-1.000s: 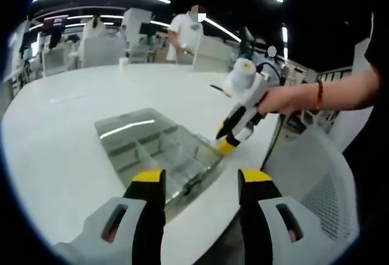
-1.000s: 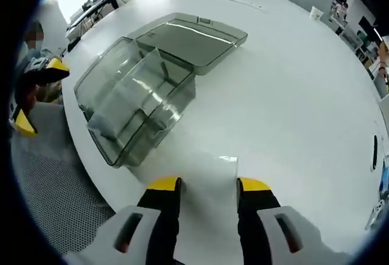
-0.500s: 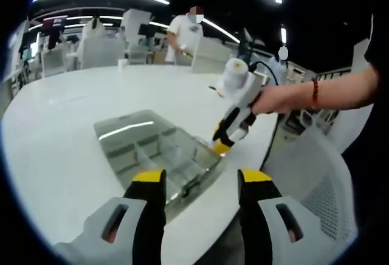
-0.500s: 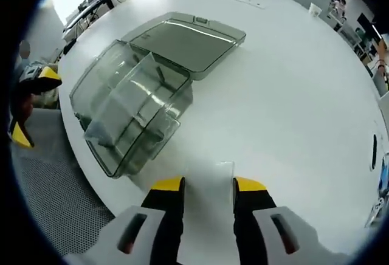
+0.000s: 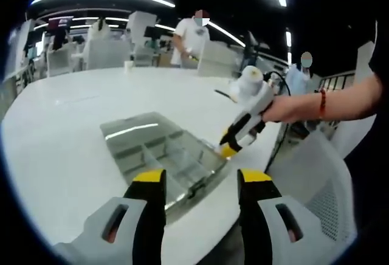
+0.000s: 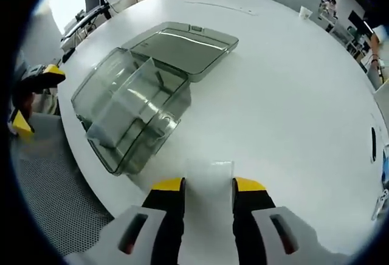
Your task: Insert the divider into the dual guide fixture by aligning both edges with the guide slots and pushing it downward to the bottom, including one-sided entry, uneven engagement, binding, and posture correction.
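White table (image 6: 292,95), right tongs (image 6: 208,186) on divider (image 6: 209,171)

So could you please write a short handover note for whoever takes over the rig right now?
Right gripper: shut on the clear divider, held above the white table.
Left gripper: open, holding nothing, hovering near the box.
The clear box sits at the table's edge, its lid lying beside it.
Done: divider picked up.
Left: line both edges up with the box's slots and push down to the bottom.
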Motion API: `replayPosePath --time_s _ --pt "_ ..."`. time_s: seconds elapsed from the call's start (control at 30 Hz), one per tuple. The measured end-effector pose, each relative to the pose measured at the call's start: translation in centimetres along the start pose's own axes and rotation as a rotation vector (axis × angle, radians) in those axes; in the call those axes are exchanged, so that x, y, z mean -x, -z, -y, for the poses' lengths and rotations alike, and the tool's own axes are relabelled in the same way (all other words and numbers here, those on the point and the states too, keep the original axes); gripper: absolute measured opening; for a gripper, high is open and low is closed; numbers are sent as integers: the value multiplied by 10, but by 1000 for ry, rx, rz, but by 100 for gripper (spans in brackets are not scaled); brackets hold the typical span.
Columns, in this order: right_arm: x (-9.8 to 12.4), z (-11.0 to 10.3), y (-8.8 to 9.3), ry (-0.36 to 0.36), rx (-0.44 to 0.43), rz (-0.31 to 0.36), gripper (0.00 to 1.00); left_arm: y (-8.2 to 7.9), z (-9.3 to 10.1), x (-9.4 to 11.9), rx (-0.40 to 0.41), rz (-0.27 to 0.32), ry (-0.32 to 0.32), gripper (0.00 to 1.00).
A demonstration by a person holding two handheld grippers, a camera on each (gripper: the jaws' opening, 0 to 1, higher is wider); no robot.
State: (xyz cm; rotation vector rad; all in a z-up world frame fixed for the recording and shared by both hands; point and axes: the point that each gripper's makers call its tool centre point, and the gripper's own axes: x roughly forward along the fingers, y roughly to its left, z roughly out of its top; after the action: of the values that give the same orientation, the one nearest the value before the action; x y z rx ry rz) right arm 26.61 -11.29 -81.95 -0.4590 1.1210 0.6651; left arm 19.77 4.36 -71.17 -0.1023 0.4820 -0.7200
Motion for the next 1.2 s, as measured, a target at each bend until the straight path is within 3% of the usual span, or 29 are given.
replayPosePath --time_s 0.77,1.2 --pt "31 0 -13 47 -11 116 27 -1 11 -3 24 5 50 45" --pt "50 -2 -25 73 1 184 27 -5 10 1 31 21 45 45"
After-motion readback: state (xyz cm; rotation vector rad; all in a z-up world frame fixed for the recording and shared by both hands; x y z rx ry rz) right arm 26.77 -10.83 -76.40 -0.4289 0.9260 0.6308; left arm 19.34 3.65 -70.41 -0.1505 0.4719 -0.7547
